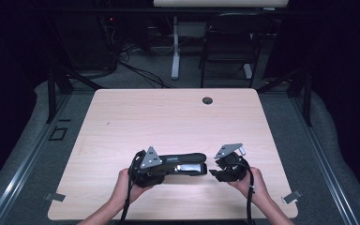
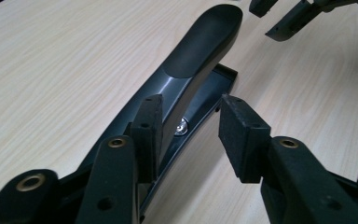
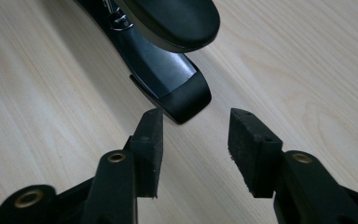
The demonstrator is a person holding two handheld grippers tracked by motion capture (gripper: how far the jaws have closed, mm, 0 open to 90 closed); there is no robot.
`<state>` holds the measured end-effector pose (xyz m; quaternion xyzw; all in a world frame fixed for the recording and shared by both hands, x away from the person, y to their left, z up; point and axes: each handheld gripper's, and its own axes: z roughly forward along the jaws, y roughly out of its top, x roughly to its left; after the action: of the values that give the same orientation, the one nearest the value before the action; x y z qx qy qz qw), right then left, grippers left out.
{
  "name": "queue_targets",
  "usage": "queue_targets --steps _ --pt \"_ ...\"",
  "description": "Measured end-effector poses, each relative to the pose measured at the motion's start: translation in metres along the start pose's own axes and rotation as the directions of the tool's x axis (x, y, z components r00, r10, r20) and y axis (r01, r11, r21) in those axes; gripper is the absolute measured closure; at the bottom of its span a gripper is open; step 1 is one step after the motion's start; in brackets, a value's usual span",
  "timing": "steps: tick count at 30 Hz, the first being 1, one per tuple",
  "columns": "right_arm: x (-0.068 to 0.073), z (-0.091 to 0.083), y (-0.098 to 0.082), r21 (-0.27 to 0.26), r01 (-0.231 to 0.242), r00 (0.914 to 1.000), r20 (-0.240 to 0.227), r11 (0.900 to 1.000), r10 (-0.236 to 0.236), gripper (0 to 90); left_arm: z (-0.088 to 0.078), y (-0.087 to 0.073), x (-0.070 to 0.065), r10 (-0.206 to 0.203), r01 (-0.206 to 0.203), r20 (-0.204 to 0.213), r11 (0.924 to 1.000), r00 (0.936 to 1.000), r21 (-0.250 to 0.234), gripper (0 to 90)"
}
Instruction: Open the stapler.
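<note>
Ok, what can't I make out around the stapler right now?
- Stapler rear end: left gripper view, hidden behind the left claw.
- Its right-pad contact: gap visible, grip unconfirmed.
- Stapler back half: right gripper view, cut off by the top edge.
- Right claw opening: high view, too small.

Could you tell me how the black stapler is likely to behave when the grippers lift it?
The stapler looks rigid, so it probably won't flex. Its glossy body may slip between the pads. Its long, low, flat base suggests it won't roll, though the hinged top arm might swing.
</note>
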<state>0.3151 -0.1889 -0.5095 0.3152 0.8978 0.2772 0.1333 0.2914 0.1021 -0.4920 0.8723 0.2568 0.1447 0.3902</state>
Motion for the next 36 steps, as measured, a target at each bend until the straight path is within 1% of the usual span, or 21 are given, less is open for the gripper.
queue_targets --steps 2,5,6,9,11,12,14,16,19,20,21,23,24,27,29,32,33,34,36 --pt "0.002 0.001 0.000 -0.007 0.005 1.0000 -0.009 1.000 -0.005 63.4 0.002 0.000 -0.002 0.007 -0.007 0.003 1.0000 1.0000 0.002 63.9" --pt "0.005 0.004 0.001 -0.009 0.015 0.9996 -0.024 1.000 -0.015 68.0 0.005 0.000 -0.004 0.010 -0.009 0.012 0.9997 0.9999 -0.025 69.4" --pt "0.007 0.005 0.001 -0.010 0.018 0.9994 -0.029 1.000 -0.019 69.8 0.006 0.000 -0.005 0.003 -0.003 0.012 0.9995 0.9999 -0.030 71.5" --pt "0.011 0.008 0.003 -0.021 0.030 0.9989 -0.035 0.999 -0.031 74.3 0.010 0.000 -0.008 0.004 -0.004 0.008 0.9990 1.0000 -0.044 76.1" --pt "0.013 0.010 0.004 -0.032 0.033 0.9986 -0.041 0.999 -0.034 76.5 0.013 -0.001 -0.010 0.004 -0.004 0.001 0.9987 1.0000 -0.050 78.3" --pt "0.015 0.012 0.004 -0.032 0.035 0.9984 -0.042 0.999 -0.036 76.7 0.015 -0.002 -0.012 0.009 -0.010 -0.011 0.9979 0.9999 -0.064 78.5" --pt "0.017 0.015 0.005 -0.034 0.029 0.9987 -0.040 0.999 -0.030 78.9 0.018 -0.005 -0.014 0.022 -0.025 -0.036 0.9965 0.9991 -0.080 82.0" --pt "0.019 0.019 0.005 -0.037 0.039 0.9985 -0.036 0.999 -0.040 82.1 0.022 -0.007 -0.017 0.023 -0.027 -0.047 0.9957 0.9986 -0.089 84.0" --pt "0.022 0.024 0.005 -0.034 0.031 0.9989 -0.033 0.999 -0.032 86.8 0.030 -0.009 -0.020 0.001 -0.002 -0.021 0.9966 0.9998 -0.082 85.8" --pt "0.022 0.026 0.005 -0.034 0.039 0.9988 -0.028 0.999 -0.040 88.6 0.031 -0.009 -0.021 -0.001 -0.001 -0.016 0.9969 0.9999 -0.079 86.6" --pt "0.023 0.027 0.005 -0.042 0.035 0.9991 -0.024 0.999 -0.036 90.0 0.033 -0.009 -0.023 -0.007 0.006 -0.011 0.9970 0.9999 -0.077 87.3" --pt "0.023 0.029 0.005 -0.038 0.027 0.9993 -0.024 0.999 -0.028 90.0 0.038 -0.010 -0.026 -0.019 0.019 -0.004 0.9976 0.9998 -0.066 88.9" --pt "0.023 0.031 0.004 -0.043 0.027 0.9996 -0.006 0.999 -0.028 90.0 0.040 -0.010 -0.027 -0.029 0.029 0.000 0.9974 0.9996 -0.066 90.0" --pt "0.025 0.036 0.004 -0.040 0.026 0.9996 0.004 0.999 -0.026 90.0 0.046 -0.010 -0.030 -0.034 0.035 0.007 0.9983 0.9994 -0.047 90.0" --pt "0.026 0.039 0.003 -0.044 0.035 0.9993 0.018 0.998 -0.034 90.0 0.050 -0.010 -0.031 -0.037 0.037 0.002 0.9985 0.9993 -0.042 90.0" --pt "0.028 0.042 0.003 -0.044 0.043 0.9989 0.020 0.998 -0.043 90.0 0.055 -0.010 -0.034 -0.047 0.047 -0.009 0.9979 0.9989 -0.045 90.0" --pt "0.029 0.043 0.003 -0.047 0.040 0.9991 0.014 0.998 -0.039 90.0 0.057 -0.009 -0.035 -0.043 0.042 -0.015 0.9979 0.9990 -0.049 90.0" --pt "0.029 0.044 0.003 -0.039 0.049 0.9988 0.013 0.998 -0.048 90.0 0.058 -0.009 -0.035 -0.045 0.044 -0.015 0.9979 0.9989 -0.048 90.0" --pt "0.030 0.047 0.003 -0.041 0.052 0.9986 0.014 0.998 -0.052 90.0 0.061 -0.009 -0.035 -0.046 0.045 -0.018 0.9972 0.9988 -0.059 90.0"
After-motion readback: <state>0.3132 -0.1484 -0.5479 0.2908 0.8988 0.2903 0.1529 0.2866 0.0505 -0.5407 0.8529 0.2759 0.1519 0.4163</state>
